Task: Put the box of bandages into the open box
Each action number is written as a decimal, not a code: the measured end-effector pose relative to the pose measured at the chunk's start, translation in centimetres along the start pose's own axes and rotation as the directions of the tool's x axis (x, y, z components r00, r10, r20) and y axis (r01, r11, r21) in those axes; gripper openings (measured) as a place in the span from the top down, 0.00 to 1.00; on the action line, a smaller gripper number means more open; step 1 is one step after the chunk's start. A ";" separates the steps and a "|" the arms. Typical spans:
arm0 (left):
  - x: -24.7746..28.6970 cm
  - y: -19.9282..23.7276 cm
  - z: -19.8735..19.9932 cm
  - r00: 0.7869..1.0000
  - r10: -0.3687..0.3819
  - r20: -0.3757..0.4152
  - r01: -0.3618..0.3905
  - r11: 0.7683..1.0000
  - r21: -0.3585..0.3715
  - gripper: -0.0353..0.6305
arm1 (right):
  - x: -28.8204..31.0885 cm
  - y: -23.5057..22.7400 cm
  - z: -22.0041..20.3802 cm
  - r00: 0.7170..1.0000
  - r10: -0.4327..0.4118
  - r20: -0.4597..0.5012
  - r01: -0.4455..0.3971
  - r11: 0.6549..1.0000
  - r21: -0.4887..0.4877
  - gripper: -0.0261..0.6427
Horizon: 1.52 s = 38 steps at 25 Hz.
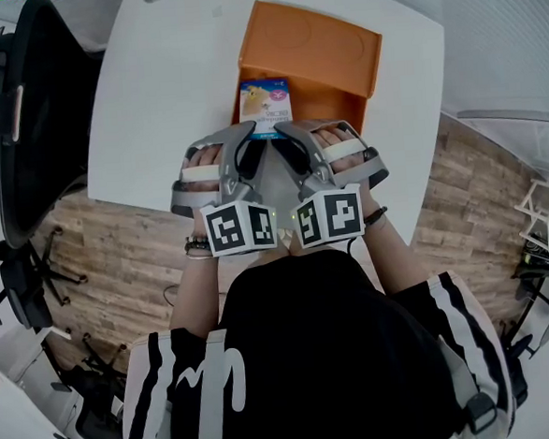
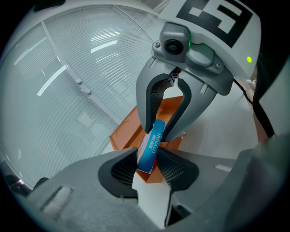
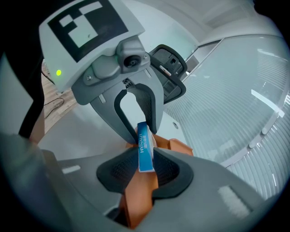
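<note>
"Two grippers on one thing, in the head view?"

"Yes. The left gripper (image 1: pixel 243 136) and the right gripper (image 1: pixel 292 133) both pinch the box of bandages (image 1: pixel 265 105). It stands upright at the near wall of the open box (image 1: pixel 324 56). The white table (image 1: pixel 154 110) has much free room on the left and less on the right. Its near edge is hidden under the hands."

"And the left gripper view?"

"Its jaws are narrow and closed on the blue edge of the bandage box — the right gripper holds it higher. The open box is mostly covered."

"The right gripper view?"

"The same from the other side — its pads press the blue edge. The picture face, clear from above, does not show here."
</note>
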<state>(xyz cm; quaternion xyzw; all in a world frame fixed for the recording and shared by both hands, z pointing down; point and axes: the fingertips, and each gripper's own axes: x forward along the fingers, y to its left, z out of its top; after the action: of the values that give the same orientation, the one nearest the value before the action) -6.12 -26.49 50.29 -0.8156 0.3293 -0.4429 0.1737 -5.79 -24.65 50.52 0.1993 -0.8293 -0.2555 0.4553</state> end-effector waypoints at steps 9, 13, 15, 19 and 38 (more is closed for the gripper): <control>0.6 0.5 -0.2 1.000 -0.011 0.001 0.011 1.000 0.005 0.74 | 0.6 -0.5 -0.1 1.000 0.008 0.005 -0.008 1.000 0.005 0.82; 0.7 0.7 -0.2 1.000 -0.013 0.003 0.013 1.000 0.010 0.74 | 0.7 -0.7 -0.1 1.000 0.007 0.006 -0.007 1.000 0.011 0.82; 0.7 0.9 -0.2 1.000 -0.013 0.005 0.013 1.000 0.009 0.74 | 0.7 -0.8 0.0 1.000 0.005 0.007 -0.005 1.000 0.014 0.82; 0.9 1.0 -0.2 1.000 -0.014 0.004 0.014 1.000 0.009 0.74 | 0.9 -1.0 -0.1 1.000 0.002 0.003 -0.002 1.000 0.020 0.82; 1.4 1.7 -0.6 1.000 -0.020 0.003 0.020 1.000 0.020 0.73 | 1.7 -1.4 0.3 1.000 0.001 0.003 -0.001 0.998 0.056 0.82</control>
<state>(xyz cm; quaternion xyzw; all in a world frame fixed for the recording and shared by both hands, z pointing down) -6.73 -28.70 50.52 -0.8178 0.3164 -0.4467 0.1777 -6.72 -26.63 50.65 0.2112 -0.8367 -0.2324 0.4486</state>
